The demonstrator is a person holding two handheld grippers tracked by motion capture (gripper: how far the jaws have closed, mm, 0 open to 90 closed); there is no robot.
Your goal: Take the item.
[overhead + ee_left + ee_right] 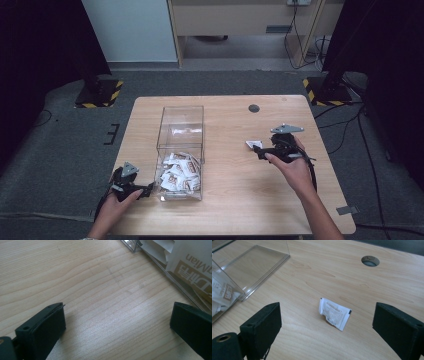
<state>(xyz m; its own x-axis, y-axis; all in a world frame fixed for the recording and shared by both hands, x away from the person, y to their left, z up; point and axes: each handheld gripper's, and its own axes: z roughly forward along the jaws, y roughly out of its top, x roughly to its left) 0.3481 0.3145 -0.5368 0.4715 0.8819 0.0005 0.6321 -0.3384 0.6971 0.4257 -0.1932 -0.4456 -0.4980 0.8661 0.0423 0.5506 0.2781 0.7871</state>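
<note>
On the tabletop (230, 170) sits a clear box (180, 150) holding packets (178, 172). Left tool (131, 188), wide open, empty, rests beside it. Right tool (265, 148), jaws spread, empty, faces one loose packet (334, 313); best approach: lower squarely, straddle it, pinch the raised edge.

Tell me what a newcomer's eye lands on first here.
First, the clear plastic box left of the table's centre, its near end heaped with white sachets. Next, one lone sachet lying on the bare wood to the right, just ahead of the open right gripper. The left gripper, also open, rests at the box's near left corner.
</note>
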